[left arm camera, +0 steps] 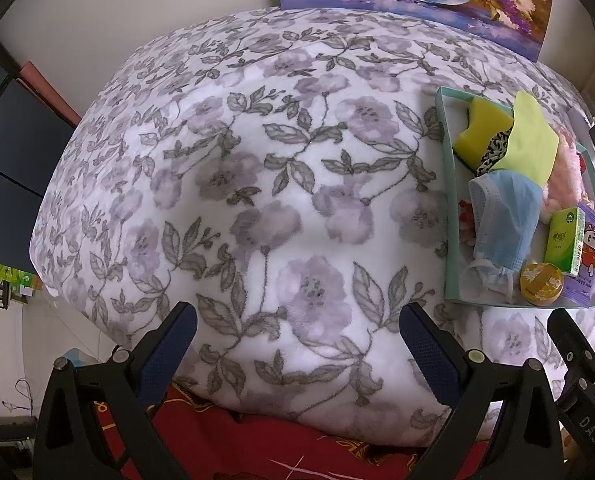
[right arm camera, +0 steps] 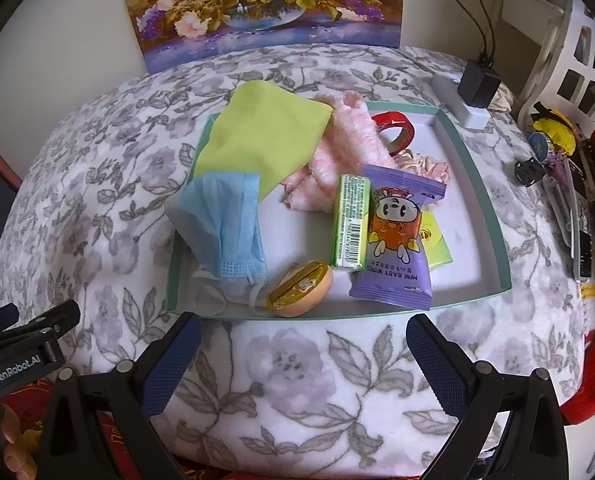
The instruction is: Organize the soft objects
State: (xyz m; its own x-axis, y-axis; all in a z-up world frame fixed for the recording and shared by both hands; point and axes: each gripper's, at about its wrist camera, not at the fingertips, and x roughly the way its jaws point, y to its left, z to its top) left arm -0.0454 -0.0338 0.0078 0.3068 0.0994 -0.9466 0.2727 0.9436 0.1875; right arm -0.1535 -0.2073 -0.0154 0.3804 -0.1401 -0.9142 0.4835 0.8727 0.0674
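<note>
A shallow teal-rimmed cardboard tray point(right arm camera: 493, 216) lies on a surface covered by a fleecy white blanket printed with grey leaves and mauve flowers point(right arm camera: 289, 364), and the soft things are heaped in its left half. A lime-green square cloth point(right arm camera: 257, 136) drapes over the tray's far left corner, its lower edge overlapping a crumpled pale blue disposable face mask point(right arm camera: 225, 224) whose white ear loops trail toward the near rim. Just right of the cloth lies a fluffy pink-and-white towel point(right arm camera: 337, 152), and behind that a roll of red tape point(right arm camera: 393, 128) stands on edge. In the middle are a green rectangular tissue pack point(right arm camera: 347, 222), a purple packet of mini baby wipes point(right arm camera: 397, 240) partly covering a yellow-green packet, and a small round tan tin with a gold lid point(right arm camera: 297, 290) touching the mask. The left wrist view also shows a yellow sponge point(left arm camera: 483, 126) at the tray's far end. The right gripper point(right arm camera: 303, 354) hovers just short of the tray's near rim, jaws spread wide and empty. The left gripper point(left arm camera: 297, 344) hangs over bare blanket left of the tray, jaws likewise released and holding nothing. A flower painting point(right arm camera: 257, 4) leans against the wall behind.
</note>
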